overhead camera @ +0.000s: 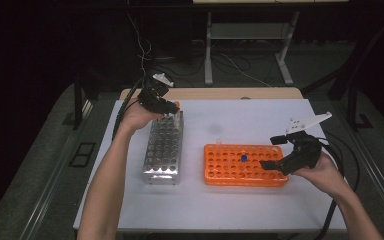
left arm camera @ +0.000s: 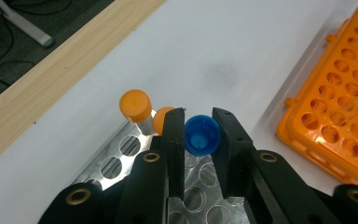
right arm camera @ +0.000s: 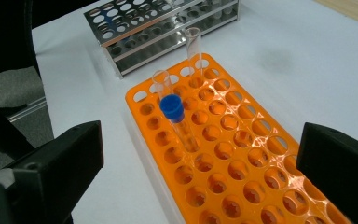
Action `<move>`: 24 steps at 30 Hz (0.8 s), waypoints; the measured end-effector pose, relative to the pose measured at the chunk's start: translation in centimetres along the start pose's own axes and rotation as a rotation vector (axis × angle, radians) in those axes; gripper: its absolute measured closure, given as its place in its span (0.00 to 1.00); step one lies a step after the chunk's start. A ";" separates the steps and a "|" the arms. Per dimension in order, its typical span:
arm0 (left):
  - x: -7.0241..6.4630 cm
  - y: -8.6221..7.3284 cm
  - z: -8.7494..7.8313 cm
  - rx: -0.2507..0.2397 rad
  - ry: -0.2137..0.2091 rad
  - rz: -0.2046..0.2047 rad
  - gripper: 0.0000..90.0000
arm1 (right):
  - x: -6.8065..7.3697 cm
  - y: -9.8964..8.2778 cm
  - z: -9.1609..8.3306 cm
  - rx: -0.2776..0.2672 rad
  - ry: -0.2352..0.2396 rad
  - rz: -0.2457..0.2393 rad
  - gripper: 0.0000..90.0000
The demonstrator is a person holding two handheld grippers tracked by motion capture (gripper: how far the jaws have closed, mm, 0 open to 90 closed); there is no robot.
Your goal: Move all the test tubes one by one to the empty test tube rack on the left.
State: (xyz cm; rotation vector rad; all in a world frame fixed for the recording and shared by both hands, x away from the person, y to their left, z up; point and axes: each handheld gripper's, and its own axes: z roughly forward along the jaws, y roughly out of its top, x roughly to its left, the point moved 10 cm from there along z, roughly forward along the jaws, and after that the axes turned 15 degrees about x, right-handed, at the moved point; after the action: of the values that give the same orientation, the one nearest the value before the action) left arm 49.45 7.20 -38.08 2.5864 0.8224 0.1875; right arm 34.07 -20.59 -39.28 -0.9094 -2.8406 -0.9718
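My left gripper [overhead camera: 170,107] hovers over the far end of the metal rack [overhead camera: 163,148]. In the left gripper view its jaws press both sides of a blue-capped tube [left arm camera: 202,136] standing in the metal rack [left arm camera: 120,156], beside two orange-capped tubes [left arm camera: 135,105]. My right gripper [overhead camera: 271,151] is wide open at the right end of the orange rack [overhead camera: 220,172]. A second blue-capped tube [right arm camera: 172,108] stands in the orange rack [right arm camera: 242,154] ahead of the open jaws, with two uncapped clear tubes [right arm camera: 193,44] farther back.
Both racks lie side by side on a white mat [overhead camera: 240,120] over a wooden table whose far edge [overhead camera: 215,93] shows. Most holes in both racks are empty. Cables trail from each gripper off the table sides.
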 end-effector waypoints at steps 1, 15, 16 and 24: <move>0.0 0.0 0.1 0.002 0.000 0.004 0.82 | 0.0 -0.1 0.1 0.002 -0.001 -0.002 0.00; -0.1 -0.8 1.6 0.014 -0.008 -0.001 0.81 | 0.0 -0.9 1.4 0.012 0.016 0.000 0.00; -0.2 -0.9 1.6 0.014 -0.019 -0.008 0.80 | 0.1 -1.0 1.5 0.015 0.017 -0.001 0.00; -0.9 -1.0 0.2 0.000 -0.048 -0.030 0.63 | 0.4 -1.5 3.0 0.045 0.029 -0.007 0.00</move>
State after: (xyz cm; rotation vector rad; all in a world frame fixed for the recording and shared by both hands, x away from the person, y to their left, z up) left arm 48.23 7.34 -38.69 2.5662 0.8437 0.1155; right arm 33.52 -19.67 -42.44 -0.8744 -2.8313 -0.9107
